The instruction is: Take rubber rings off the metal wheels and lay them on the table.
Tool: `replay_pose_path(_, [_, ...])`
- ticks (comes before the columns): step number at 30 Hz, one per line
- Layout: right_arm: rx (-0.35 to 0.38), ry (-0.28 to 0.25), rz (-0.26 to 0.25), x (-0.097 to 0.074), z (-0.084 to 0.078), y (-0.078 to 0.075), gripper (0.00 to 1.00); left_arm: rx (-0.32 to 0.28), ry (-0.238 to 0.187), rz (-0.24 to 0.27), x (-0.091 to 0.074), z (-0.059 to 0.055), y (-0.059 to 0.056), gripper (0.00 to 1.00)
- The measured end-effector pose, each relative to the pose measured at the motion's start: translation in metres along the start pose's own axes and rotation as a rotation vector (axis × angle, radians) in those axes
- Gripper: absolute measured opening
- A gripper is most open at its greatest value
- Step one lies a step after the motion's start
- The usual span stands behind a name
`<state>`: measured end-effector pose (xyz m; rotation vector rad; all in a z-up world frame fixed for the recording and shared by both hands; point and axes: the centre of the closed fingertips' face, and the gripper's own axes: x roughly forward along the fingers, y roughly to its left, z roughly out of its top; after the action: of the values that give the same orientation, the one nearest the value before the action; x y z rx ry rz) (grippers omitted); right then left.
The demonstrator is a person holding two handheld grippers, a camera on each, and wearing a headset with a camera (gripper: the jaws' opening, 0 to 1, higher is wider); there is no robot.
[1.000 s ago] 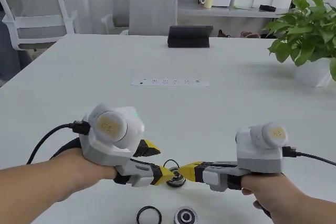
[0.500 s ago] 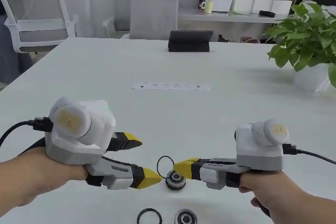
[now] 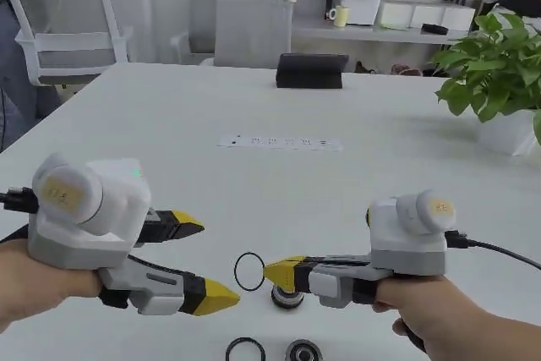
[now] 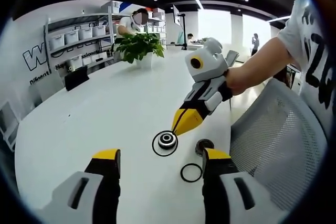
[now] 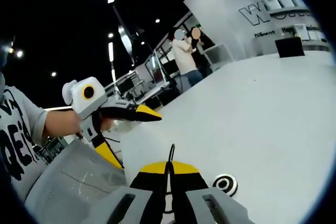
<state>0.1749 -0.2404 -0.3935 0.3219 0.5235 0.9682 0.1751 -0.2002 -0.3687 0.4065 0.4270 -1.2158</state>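
My right gripper (image 3: 272, 272) (image 5: 168, 169) is shut on a thin black rubber ring (image 3: 249, 270) (image 5: 171, 153), which sticks out from its yellow tips just above the table. A bare metal wheel (image 3: 287, 298) (image 5: 226, 184) stands right below those tips. In the left gripper view the ring (image 4: 155, 148) appears around that wheel (image 4: 167, 140), under the right gripper (image 4: 181, 126). My left gripper (image 3: 204, 259) (image 4: 161, 161) is open and holds nothing, off to the left of the wheel. A second ring (image 3: 245, 350) (image 4: 191, 172) lies flat beside a second wheel (image 3: 303, 351) (image 4: 203, 145) near the front edge.
A white power strip (image 3: 279, 142) lies mid-table and a black stand (image 3: 310, 71) sits at the far edge. A potted plant (image 3: 499, 65) occupies the right side. White chairs (image 3: 68, 23) stand beyond the table's left end.
My left gripper has let go at the wheel, opened and drawn back to the left. The right gripper has stayed shut on the ring, now off the wheel.
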Motion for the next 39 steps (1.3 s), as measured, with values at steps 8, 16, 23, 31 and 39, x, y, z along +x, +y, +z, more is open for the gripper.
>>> replay_pose_path(8, [-0.001,0.032,0.021,0.01,-0.006,0.006,0.0,-0.012,0.004,0.012,-0.01,-0.009,0.004,0.65])
replay_pose_path(16, [0.021,0.075,0.037,0.019,-0.019,0.008,0.0,-0.024,0.014,0.023,-0.017,-0.017,0.006,0.66])
replay_pose_path(23, [0.017,0.127,0.031,0.023,-0.032,0.006,0.0,-0.03,0.02,0.032,-0.02,-0.022,0.009,0.67])
replay_pose_path(31, [0.001,0.192,0.02,0.027,-0.045,0.006,0.0,-0.034,0.026,0.027,-0.02,-0.024,0.008,0.67])
replay_pose_path(39, [-0.059,0.286,0.001,0.027,-0.064,0.004,0.0,-0.037,0.034,0.028,-0.021,-0.026,0.007,0.67])
